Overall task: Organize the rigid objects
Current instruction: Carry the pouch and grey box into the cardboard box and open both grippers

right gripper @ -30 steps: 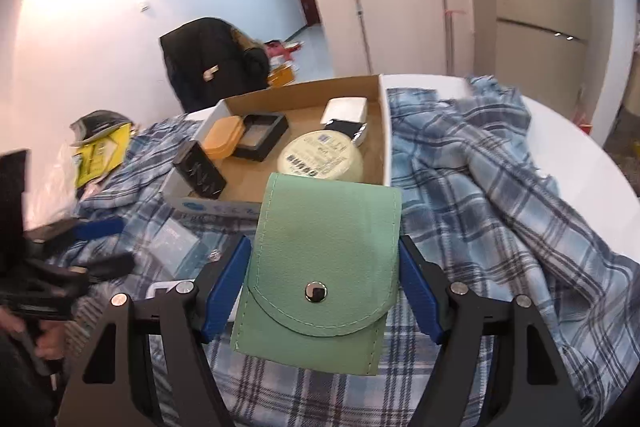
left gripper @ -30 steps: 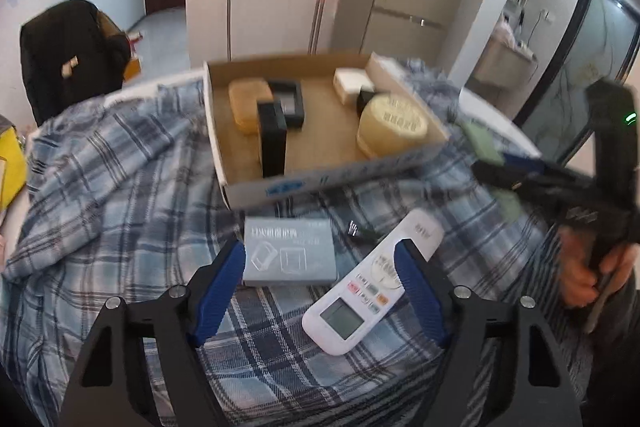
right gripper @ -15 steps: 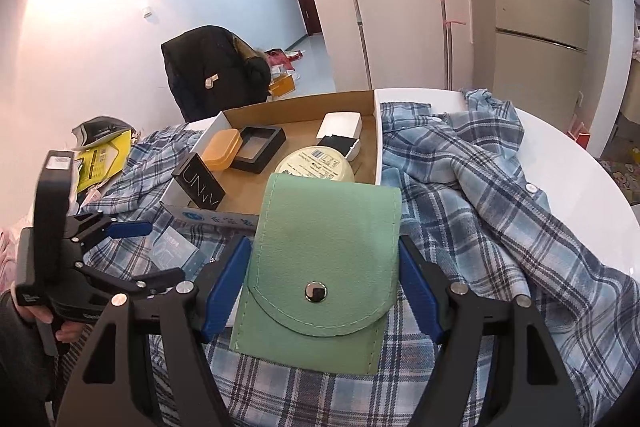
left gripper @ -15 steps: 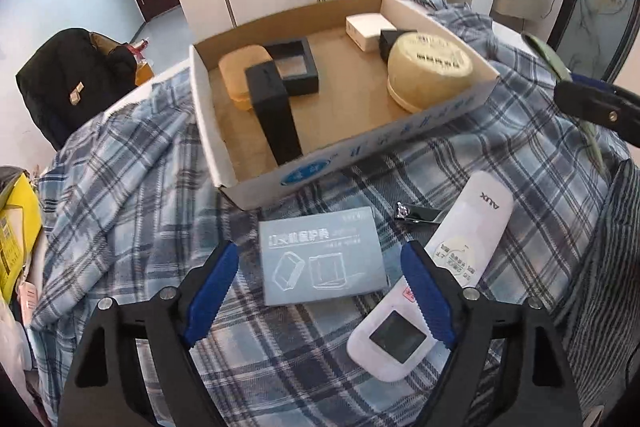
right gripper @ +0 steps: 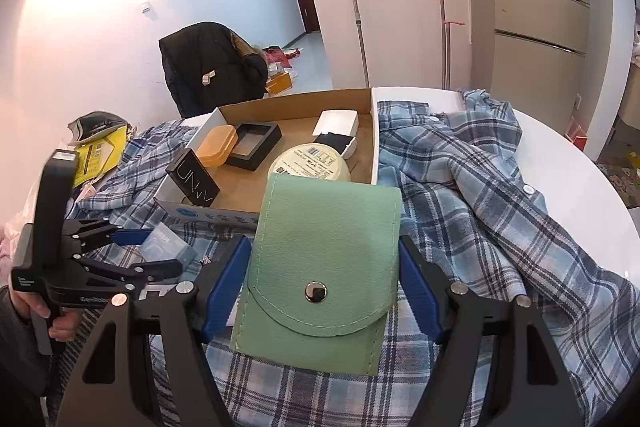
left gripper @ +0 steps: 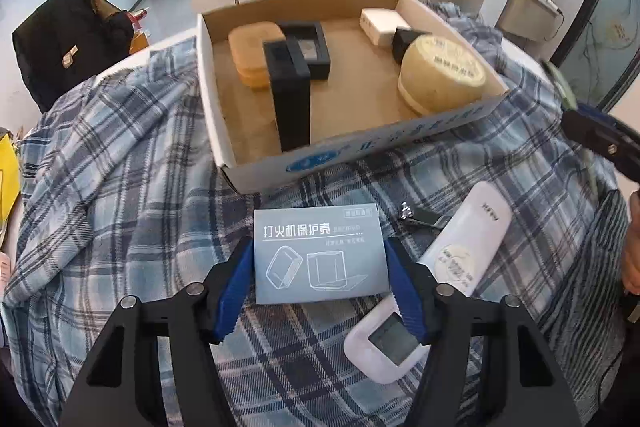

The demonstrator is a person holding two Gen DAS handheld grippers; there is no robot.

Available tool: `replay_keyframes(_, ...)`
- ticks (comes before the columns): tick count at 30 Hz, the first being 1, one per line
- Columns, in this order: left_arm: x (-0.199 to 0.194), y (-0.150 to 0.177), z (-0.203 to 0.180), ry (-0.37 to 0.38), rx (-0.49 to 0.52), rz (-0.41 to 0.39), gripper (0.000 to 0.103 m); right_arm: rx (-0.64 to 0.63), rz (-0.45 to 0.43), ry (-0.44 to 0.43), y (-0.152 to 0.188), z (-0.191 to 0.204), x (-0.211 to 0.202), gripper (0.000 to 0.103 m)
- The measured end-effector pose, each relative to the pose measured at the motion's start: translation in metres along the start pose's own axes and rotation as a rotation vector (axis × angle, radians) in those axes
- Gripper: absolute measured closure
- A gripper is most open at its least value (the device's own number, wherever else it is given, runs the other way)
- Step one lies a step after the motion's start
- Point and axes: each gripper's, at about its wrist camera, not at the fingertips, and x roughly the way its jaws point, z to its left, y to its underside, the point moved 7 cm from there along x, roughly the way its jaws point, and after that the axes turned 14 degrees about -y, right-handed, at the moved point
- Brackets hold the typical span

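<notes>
My right gripper [right gripper: 324, 267] is shut on a green snap pouch [right gripper: 324, 267], held above the plaid cloth in front of the cardboard box [right gripper: 374, 147]. My left gripper [left gripper: 320, 255] is open, its blue pads on either side of a grey-blue flat packet [left gripper: 320, 255] lying on the cloth; contact cannot be told. The box [left gripper: 208, 75] holds an orange case [left gripper: 252, 39], black boxes [left gripper: 292, 99], a white box [left gripper: 382, 23] and a round cream tin [left gripper: 444, 75]. A white thermometer [left gripper: 440, 275] and a nail clipper [left gripper: 424, 217] lie to the packet's right.
A blue plaid shirt [right gripper: 500, 195] covers the round white table [right gripper: 580, 179]. The left gripper shows at the left of the right wrist view [right gripper: 132, 251]. A black jacket on a chair [right gripper: 208, 67] and a yellow bag [right gripper: 100, 151] lie beyond the table's far left.
My left gripper has moved forward and down until its pads flank the grey-blue packet. My right gripper still holds the green pouch and has barely shifted.
</notes>
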Motion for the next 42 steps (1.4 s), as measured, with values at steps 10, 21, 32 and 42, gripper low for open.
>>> replay_keyframes(10,-0.071,-0.007,0.021,-0.020,-0.097,-0.135,0.036,0.013,-0.027,-0.009,-0.003,0.000,-0.011,0.031)
replay_keyframes(21,-0.155,-0.036,0.002,-0.026,-0.092,-0.347,0.036,0.068,-0.047,-0.085,-0.026,0.006,-0.042,0.031)
replay_keyframes(32,-0.215,-0.159,0.008,-0.055,-0.287,-0.559,0.036,-0.014,-0.244,0.025,-0.150,0.038,-0.087,0.031)
replay_keyframes(42,-0.198,-0.201,0.012,-0.034,-0.339,-0.606,0.036,0.060,-0.338,0.000,-0.195,0.027,-0.052,0.031)
